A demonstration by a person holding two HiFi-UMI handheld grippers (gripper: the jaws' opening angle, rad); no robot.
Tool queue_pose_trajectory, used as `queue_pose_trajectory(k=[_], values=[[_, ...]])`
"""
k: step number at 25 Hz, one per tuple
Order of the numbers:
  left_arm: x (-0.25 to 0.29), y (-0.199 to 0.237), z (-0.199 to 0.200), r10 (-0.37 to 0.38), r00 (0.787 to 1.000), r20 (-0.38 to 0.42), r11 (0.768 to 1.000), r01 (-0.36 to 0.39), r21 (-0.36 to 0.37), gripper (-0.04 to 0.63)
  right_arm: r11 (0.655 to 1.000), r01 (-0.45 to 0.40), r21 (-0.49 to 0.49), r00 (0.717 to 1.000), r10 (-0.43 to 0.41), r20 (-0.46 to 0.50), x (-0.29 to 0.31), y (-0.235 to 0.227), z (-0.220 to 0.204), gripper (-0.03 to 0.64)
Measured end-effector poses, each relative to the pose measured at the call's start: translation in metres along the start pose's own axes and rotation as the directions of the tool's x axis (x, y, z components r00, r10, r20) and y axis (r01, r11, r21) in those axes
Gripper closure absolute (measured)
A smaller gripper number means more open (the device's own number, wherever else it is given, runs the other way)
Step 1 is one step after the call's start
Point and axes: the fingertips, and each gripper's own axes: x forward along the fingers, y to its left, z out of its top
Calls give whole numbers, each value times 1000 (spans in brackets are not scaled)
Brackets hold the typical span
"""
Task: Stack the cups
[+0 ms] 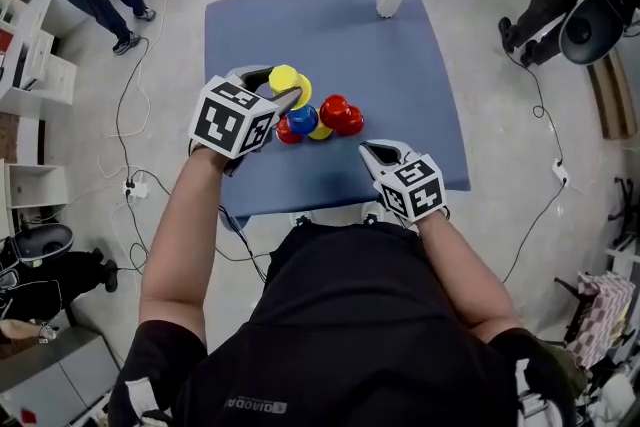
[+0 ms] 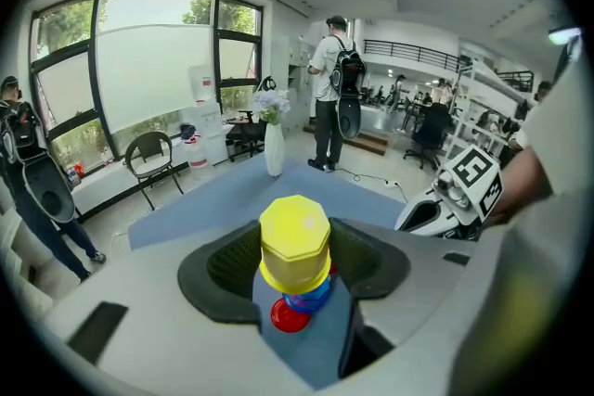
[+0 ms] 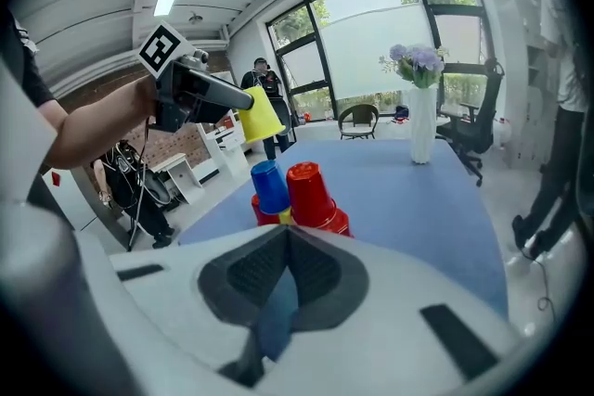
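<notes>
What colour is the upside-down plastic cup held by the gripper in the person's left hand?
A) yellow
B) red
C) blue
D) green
A: the left gripper is clamped on the yellow plastic cup, holding it clear of the blue table.

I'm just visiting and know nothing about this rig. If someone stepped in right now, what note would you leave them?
Left gripper: shut on an upside-down yellow cup, held above the other cups.
Right gripper: shut, empty, near the front edge of the table.
Cups: blue cup and red cups clustered mid-table, upside down, some apparently nested.
Done: yellow cup lifted.
Left: set it on the cluster, probably on the blue cup, then gather the rest.
</notes>
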Motion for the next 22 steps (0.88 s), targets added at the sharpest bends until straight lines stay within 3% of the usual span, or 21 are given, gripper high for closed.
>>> queue_pose_trajectory(k=[5, 22], values=[[19, -22, -1, -38, 998, -44, 999, 39, 16, 362, 1000, -10, -1, 1000, 10, -1, -3, -5, -4, 614], [45, -40, -12, -47, 993, -111, 995, 56, 77, 360, 1000, -3, 20, 1000, 3, 10, -9, -7, -10, 614]])
